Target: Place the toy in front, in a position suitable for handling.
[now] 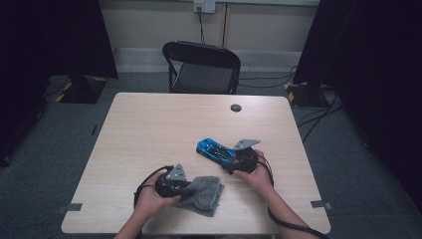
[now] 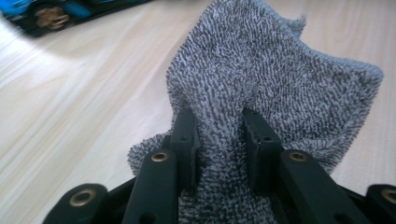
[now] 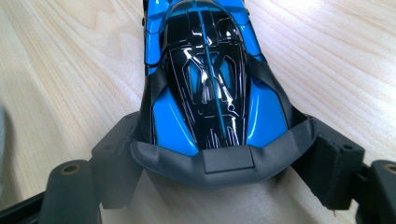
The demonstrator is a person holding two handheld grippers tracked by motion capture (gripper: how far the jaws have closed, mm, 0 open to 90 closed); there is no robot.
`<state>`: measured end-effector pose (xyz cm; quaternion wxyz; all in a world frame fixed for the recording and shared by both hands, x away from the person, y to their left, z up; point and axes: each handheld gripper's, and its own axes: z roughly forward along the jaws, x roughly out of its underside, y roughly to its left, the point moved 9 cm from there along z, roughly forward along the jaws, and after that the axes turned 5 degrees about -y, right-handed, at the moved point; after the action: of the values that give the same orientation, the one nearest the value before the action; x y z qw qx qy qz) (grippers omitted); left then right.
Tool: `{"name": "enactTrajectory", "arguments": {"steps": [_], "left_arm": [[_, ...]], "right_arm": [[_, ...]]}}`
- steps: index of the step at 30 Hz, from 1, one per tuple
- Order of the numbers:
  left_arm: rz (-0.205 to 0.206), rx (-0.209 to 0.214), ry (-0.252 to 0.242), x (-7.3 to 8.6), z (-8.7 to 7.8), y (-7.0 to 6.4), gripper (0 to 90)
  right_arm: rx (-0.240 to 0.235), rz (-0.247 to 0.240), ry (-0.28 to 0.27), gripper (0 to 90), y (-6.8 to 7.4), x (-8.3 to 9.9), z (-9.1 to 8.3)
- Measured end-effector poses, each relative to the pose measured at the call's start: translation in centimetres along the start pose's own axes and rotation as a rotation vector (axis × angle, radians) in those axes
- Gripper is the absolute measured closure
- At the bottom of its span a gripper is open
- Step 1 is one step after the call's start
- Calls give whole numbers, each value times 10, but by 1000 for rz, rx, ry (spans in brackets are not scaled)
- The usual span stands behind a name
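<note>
Left gripper (image 2: 218, 140) jaws pinch grey towel (image 2: 280, 88) fold; right gripper (image 3: 224, 161) jaws clamp blue toy car (image 3: 210, 84) rear. Table (image 1: 149, 124): far half bare, wide room there. Towel near table's front edge, left of centre. Car just right of centre, well inside right edge. No readable writing on car or towel.

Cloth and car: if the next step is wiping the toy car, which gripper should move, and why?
Left. The left gripper already pinches the cloth, while the right gripper clamps the car at one end, steadying it on the table.
</note>
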<state>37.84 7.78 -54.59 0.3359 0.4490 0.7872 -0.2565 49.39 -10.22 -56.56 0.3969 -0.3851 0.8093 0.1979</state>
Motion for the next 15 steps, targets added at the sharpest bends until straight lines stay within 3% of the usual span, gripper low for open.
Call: {"name": "enactTrajectory", "arguments": {"steps": [9,12,15], "left_arm": [[-78,-73,-19,9,-15,25,688],[-109,-68,-39,11,-16,30,675],[-110,-69,-57,12,-16,32,637]], "right_arm": [[0,0,0,237,0,0,0],[0,0,0,237,0,0,0],[0,0,0,237,0,0,0]]}}
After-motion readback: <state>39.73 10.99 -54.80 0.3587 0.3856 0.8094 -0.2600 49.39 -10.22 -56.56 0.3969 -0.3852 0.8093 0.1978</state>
